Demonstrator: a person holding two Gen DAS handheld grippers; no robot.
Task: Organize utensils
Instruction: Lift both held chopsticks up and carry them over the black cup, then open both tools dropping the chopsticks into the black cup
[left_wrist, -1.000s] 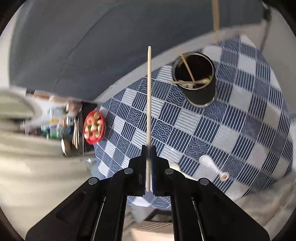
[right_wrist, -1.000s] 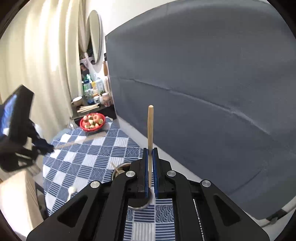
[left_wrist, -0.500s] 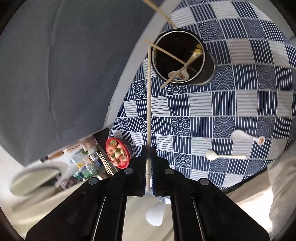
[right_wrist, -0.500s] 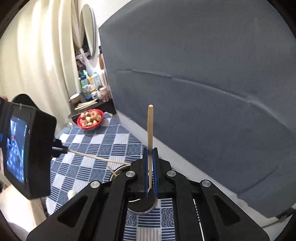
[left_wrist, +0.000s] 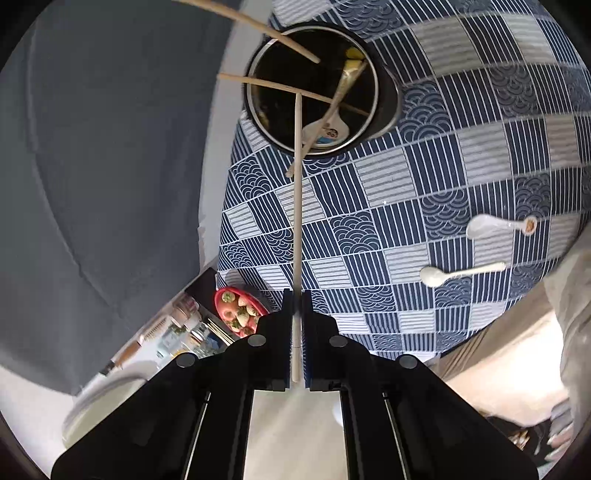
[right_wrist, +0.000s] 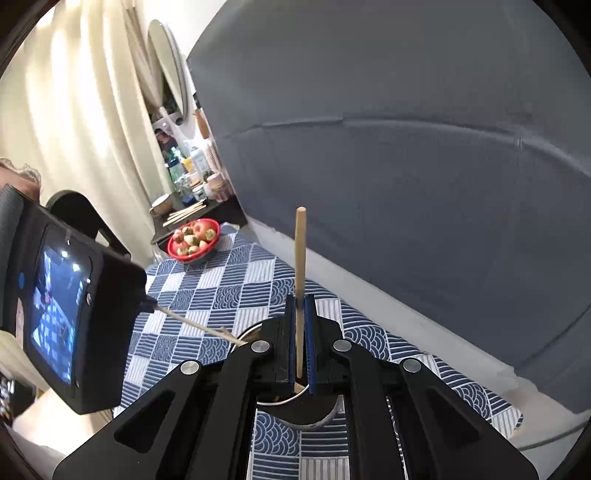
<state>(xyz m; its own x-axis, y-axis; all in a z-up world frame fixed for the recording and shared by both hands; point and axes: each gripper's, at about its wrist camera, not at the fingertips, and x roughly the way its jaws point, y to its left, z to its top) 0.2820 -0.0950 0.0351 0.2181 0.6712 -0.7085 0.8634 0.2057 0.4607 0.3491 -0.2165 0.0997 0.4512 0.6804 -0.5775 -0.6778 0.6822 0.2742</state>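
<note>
Holder (left_wrist: 314, 92) ahead of both claws: chopsticks, one spoon in; left claw (left_wrist: 296, 317) and right claw (right_wrist: 300, 321) each pinch a chopstick (left_wrist: 297, 206), undropped; two spoons (left_wrist: 461, 271) remain on tabletop (left_wrist: 388, 206).

Bench cloth (left_wrist: 424, 177): navy and white checks, some squares striped, some with a wave-scale pattern. Utensil holder (left_wrist: 388, 107): black, with a silvery rim. Chopstick in left claw (left_wrist: 297, 221): pale wood. Chopstick in right claw (right_wrist: 300, 258): tan wood. Two spoons on the cloth (left_wrist: 461, 273) (left_wrist: 495, 226): white, the farther one with a brown-orange mark at its handle end. Bowl (right_wrist: 194, 240): red, holding red and cream fruit with green tops. Both claws black; right claw (right_wrist: 301, 321) with blue pads. Backdrop (right_wrist: 406, 110): slate grey. Curtain (right_wrist: 74, 110): cream.
</note>
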